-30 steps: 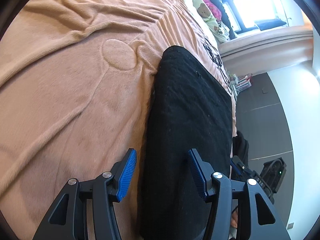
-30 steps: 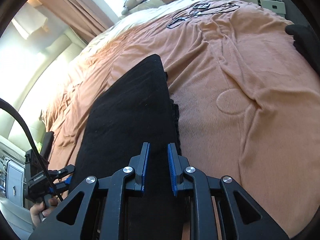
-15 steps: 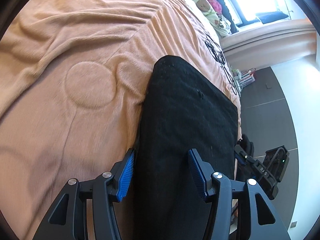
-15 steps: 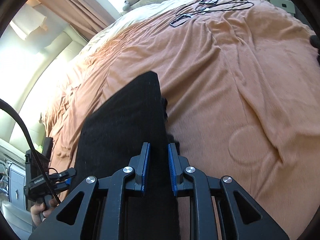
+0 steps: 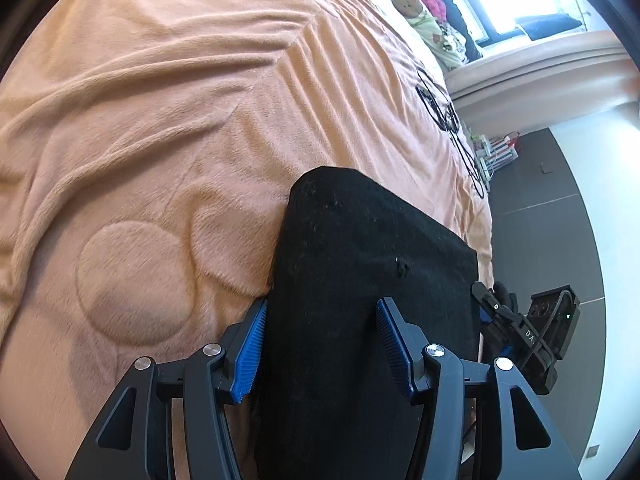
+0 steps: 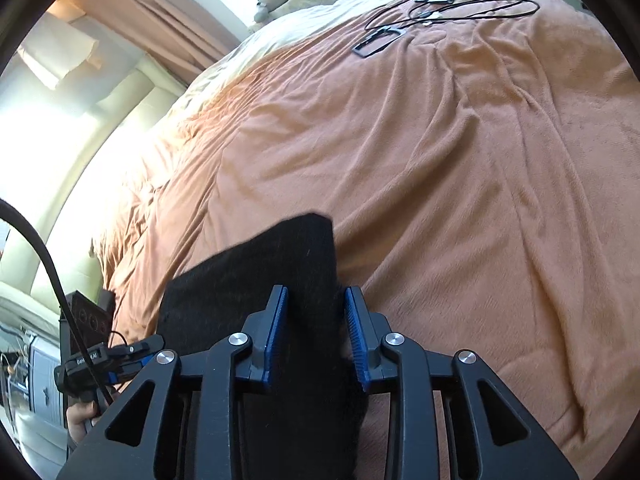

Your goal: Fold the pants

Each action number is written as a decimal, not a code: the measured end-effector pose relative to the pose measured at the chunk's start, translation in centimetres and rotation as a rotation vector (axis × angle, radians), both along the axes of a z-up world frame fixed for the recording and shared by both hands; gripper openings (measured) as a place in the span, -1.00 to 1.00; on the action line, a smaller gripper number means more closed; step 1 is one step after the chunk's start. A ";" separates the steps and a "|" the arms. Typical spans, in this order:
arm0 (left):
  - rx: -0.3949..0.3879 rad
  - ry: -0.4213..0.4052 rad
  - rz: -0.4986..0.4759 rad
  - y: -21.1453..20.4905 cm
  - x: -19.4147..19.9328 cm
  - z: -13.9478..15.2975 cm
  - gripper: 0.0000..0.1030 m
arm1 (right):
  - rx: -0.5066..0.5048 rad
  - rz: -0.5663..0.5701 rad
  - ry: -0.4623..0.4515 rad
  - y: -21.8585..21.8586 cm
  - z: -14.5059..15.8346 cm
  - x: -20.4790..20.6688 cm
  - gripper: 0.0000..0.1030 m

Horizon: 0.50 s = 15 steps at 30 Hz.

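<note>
Pants [image 5: 360, 300], black and already folded into a long strip, lie on the orange bed blanket [image 5: 180, 120] near its edge. The left tongs [image 5: 320, 344] stand spread, straddling the cloth without pinching it. The right tongs [image 6: 316, 332] have just been opening, the strip between their pads, apparently let go. Both should lift clear straight up so nothing drags. Far off, cables [image 6: 460, 12] and plush toys [image 5: 408, 2] obstruct nothing
</note>
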<state>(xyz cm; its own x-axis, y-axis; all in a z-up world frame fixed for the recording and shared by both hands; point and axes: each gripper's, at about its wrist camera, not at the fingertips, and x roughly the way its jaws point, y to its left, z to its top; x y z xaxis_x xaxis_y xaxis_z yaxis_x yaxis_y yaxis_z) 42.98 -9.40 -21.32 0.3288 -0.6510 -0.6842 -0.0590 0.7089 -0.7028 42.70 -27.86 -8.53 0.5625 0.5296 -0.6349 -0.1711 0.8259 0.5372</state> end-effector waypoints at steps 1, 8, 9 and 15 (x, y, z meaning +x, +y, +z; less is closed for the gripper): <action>0.004 -0.002 0.000 0.0 0.0 0.1 0.09 | -0.001 -0.005 0.002 -0.1 -0.1 0.1 -0.49; 0.024 -0.036 -0.008 -0.8 0.7 1.5 0.09 | -0.040 -0.002 0.046 0.0 -2.4 0.9 -0.49; 0.028 -0.037 -0.009 -0.9 0.8 1.7 0.09 | -0.026 -0.002 0.054 -0.1 -2.8 0.9 -0.49; 0.094 -0.031 -0.022 -1.6 0.3 1.6 0.09 | 0.004 0.004 0.061 -0.5 -1.4 0.3 -0.49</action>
<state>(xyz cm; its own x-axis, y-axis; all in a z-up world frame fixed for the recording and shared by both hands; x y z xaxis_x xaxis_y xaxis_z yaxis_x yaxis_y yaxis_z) 43.29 -11.00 -19.67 0.3370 -0.5917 -0.7323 -0.0214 0.7728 -0.6343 43.00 -28.33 -9.93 0.5205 0.5347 -0.6657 -0.1412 0.8228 0.5505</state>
